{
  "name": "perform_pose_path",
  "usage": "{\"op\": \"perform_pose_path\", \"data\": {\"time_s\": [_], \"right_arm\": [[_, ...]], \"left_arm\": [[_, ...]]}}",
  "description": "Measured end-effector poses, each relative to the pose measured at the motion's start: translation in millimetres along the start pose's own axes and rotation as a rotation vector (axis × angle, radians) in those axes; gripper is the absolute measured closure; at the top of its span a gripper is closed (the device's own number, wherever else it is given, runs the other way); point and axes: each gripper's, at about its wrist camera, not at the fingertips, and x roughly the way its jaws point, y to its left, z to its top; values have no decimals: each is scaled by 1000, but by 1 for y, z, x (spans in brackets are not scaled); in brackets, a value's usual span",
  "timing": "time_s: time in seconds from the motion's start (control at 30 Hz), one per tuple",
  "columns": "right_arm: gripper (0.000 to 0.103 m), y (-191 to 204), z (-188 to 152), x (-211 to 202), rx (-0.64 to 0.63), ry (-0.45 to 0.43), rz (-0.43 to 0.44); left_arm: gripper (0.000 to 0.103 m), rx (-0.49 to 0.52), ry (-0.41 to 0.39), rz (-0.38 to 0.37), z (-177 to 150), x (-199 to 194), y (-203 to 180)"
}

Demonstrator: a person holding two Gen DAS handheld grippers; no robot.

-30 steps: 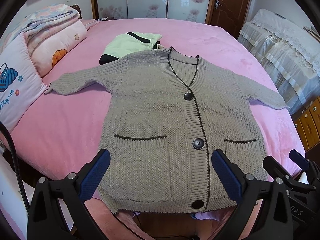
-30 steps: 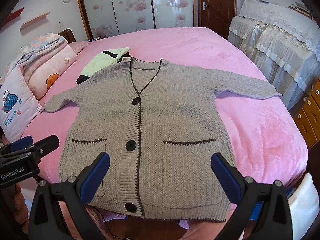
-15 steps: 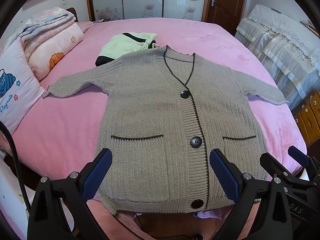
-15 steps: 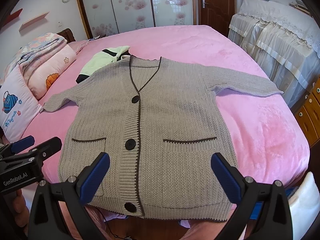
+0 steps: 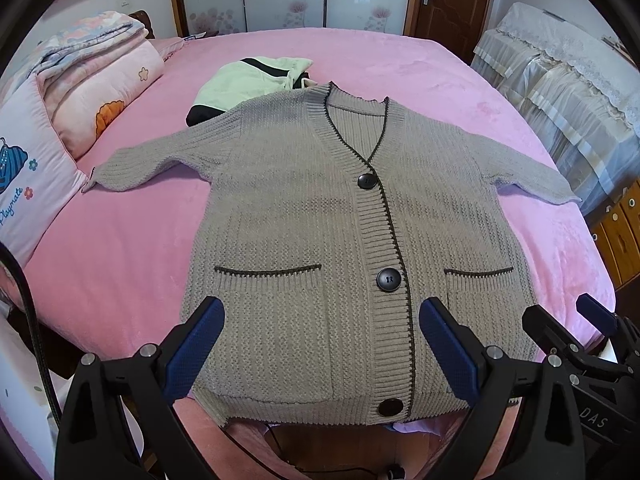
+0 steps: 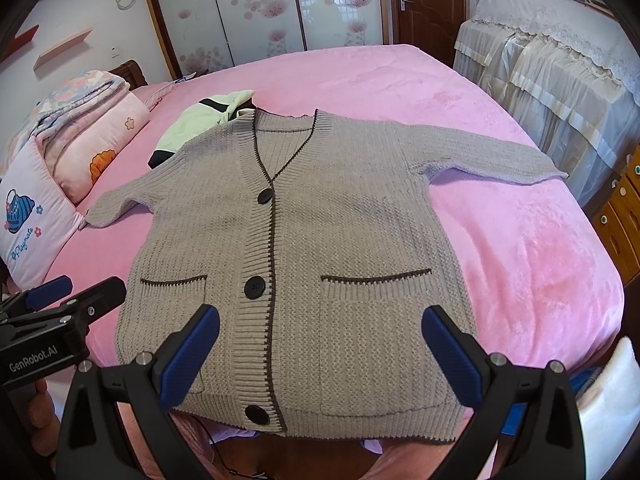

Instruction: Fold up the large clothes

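A grey knitted cardigan [image 5: 304, 216] [image 6: 332, 224] with dark trim, three black buttons and two pockets lies flat and face up on the pink bed [image 5: 120, 248] [image 6: 532, 264], sleeves spread to both sides, hem at the near edge. My left gripper [image 5: 322, 342] hovers open above the hem's left half with nothing between its blue pads. Over the right pocket, my right gripper [image 6: 320, 350] is open too and holds nothing. Each gripper shows at the edge of the other's view: the right gripper [image 5: 568, 328] and the left gripper [image 6: 76, 292].
A pale green and black garment [image 5: 248, 84] [image 6: 200, 120] lies beyond the cardigan's left shoulder. Pillows and folded quilts [image 5: 80, 92] [image 6: 76, 140] are stacked at the left. Covered furniture [image 5: 568, 92] and wooden drawers [image 5: 620, 236] stand along the right. A black cable [image 5: 28, 312] hangs near left.
Both grippers have crept slightly forward and lower over the cardigan's hem. The cardigan has not moved and both grippers stay open.
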Motion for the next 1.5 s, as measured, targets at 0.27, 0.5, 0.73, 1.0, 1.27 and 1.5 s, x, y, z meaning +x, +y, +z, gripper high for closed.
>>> {"op": "perform_pose_path", "data": {"time_s": [0.27, 0.5, 0.73, 1.0, 1.27, 1.5], "right_arm": [[2, -11, -1, 3, 23, 4, 10], [2, -24, -2, 7, 45, 6, 17], [2, -40, -3, 13, 69, 3, 22], [2, -63, 8, 12, 89, -30, 12], [2, -106, 65, -6, 84, -141, -14], [2, -186, 146, -22, 185, -253, -98]], "left_arm": [[5, 19, 13, 13, 1, 4, -10], [5, 37, 17, 31, 4, 7, -21], [5, 65, 19, 58, 10, 11, -35], [5, 114, -17, 78, 33, 15, -65], [5, 164, -179, 17, 100, -2, -110], [5, 204, -359, -119, 169, -19, -152]]}}
